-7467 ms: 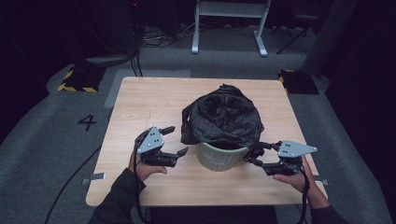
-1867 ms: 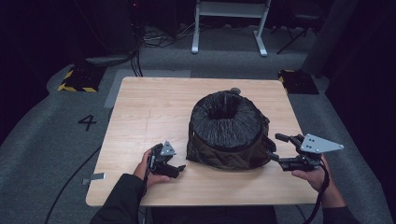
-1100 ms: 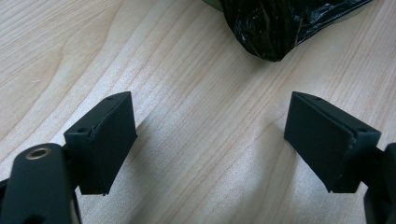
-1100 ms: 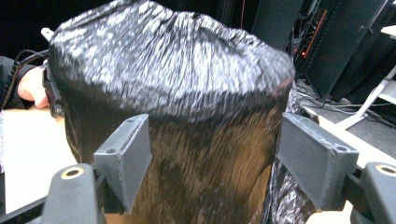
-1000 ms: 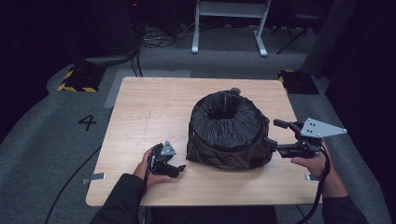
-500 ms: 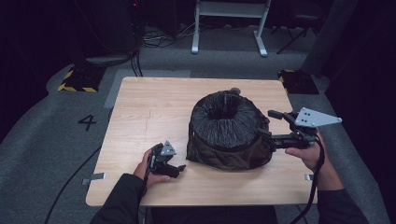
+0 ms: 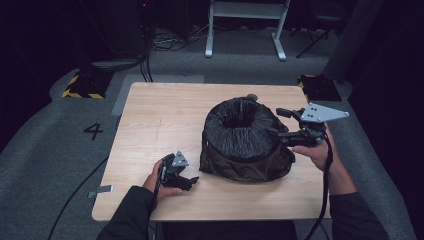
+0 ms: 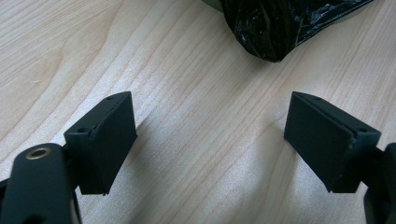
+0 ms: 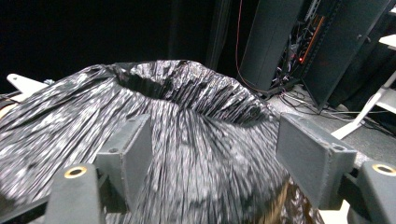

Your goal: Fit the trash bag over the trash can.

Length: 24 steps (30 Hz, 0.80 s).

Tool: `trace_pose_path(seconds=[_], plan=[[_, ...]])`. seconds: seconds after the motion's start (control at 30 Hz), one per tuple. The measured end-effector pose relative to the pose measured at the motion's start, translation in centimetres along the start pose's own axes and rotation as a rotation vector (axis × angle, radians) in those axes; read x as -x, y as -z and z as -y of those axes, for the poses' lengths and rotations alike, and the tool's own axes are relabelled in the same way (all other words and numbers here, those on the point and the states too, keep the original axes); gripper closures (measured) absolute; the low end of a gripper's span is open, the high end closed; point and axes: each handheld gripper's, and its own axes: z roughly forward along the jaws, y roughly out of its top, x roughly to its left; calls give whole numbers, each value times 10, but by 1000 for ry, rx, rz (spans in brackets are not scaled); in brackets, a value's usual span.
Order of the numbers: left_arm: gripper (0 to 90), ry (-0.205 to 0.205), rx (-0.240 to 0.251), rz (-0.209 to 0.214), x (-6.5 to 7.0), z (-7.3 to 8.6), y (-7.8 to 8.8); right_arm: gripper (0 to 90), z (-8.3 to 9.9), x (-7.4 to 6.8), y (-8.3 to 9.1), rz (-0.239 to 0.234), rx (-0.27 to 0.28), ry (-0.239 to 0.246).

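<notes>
While the left tongs (image 7: 187,181) rest wide apart on the desk (image 7: 160,120), the right tongs (image 7: 280,125) gape beside the black bag (image 7: 242,135) draped over the bin mid-desk.

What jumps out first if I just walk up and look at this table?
A shiny black bag, pulled down over a bin and ringed around its mouth, sits right of the wooden table's middle. The right gripper reaches at its upper right side with jaws open. The left gripper rests near the front edge, jaws open over bare wood.
</notes>
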Motion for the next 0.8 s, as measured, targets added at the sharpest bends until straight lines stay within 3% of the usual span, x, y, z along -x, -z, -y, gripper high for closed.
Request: trace_pose_path(seconds=[0.5, 0.8], plan=[[169, -1, 0, 1, 0, 0, 0, 280, -20, 2, -35, 12, -26, -19], [169, -1, 0, 0, 0, 0, 0, 292, -21, -3, -49, 29, -93, 28]])
